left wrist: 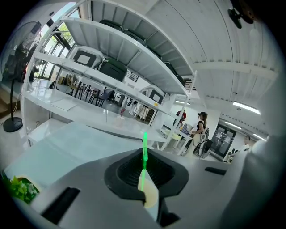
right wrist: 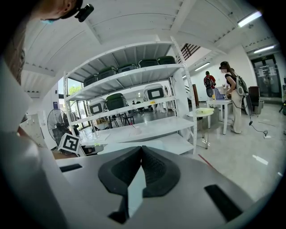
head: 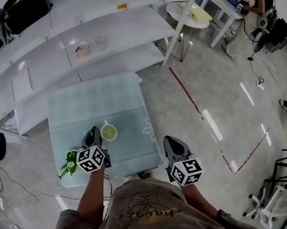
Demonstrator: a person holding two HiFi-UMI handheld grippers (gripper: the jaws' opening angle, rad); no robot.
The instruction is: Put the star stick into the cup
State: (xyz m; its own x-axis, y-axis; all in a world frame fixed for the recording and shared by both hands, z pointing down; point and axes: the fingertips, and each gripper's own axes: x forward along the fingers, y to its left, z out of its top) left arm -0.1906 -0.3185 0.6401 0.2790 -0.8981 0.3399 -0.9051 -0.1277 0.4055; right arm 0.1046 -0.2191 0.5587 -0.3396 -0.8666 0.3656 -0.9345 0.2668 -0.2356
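A large bright room with white shelves lies around a small bench (head: pixel 124 95) under a pale checked cloth.

In the head view the cup (head: pixel 109 132) stands near the front edge of this bench. My left hand-held gripper (head: pixel 92 133) is just beside it on the left, and a green plant (head: pixel 67 165) is at the corner. My right hand-held gripper (head: pixel 170 142) hangs apart, by the right front corner of the bench.

In the left gripper view the jaws are clenched on the star stick (left wrist: pixel 144 152), a thin green rod that rises above them. Its star end I cannot see.

In the right gripper view the jaws are pressed together with nothing between.

I judge the stick very light, thin and a little bendy, so it may swivel in the pads. A hold on the shaft seems best.
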